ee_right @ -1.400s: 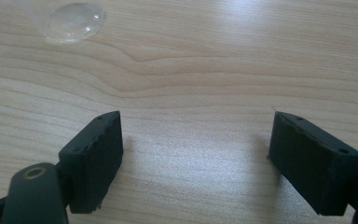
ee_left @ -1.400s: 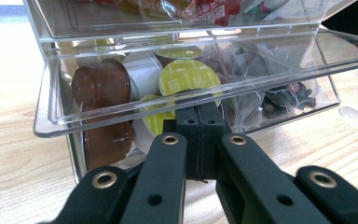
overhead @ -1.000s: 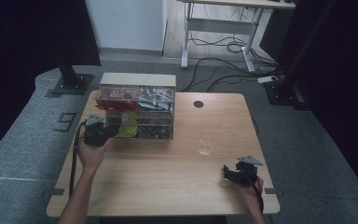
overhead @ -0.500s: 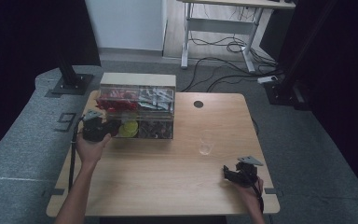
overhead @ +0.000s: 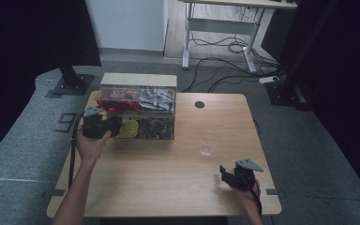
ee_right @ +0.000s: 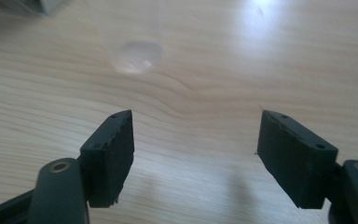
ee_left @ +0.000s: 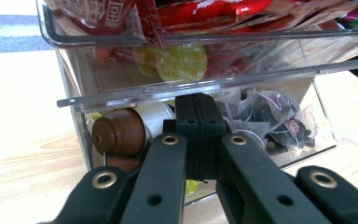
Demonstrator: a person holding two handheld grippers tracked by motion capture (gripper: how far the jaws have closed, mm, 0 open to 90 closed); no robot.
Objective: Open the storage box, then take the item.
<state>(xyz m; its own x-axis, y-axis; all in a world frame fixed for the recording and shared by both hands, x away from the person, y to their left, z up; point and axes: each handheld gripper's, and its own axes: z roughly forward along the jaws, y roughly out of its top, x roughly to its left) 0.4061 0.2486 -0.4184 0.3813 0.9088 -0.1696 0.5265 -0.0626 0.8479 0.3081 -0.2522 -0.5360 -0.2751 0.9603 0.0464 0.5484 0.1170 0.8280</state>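
On one table (overhead: 168, 183), left gripper (ee_left: 199, 122) jaws pressed together, right gripper (ee_right: 196, 154) jaws wide, empty

The person's arms are bare, with no sleeves. Each hand holds a black gripper: the left gripper (overhead: 104, 127) has 2 thick black jaws with round brass rivets and small holes, and a black cable hangs from it. The right gripper (overhead: 227, 174) has a grey 3-cornered plate on top and 2 blocky black pads (ee_right: 115, 151).
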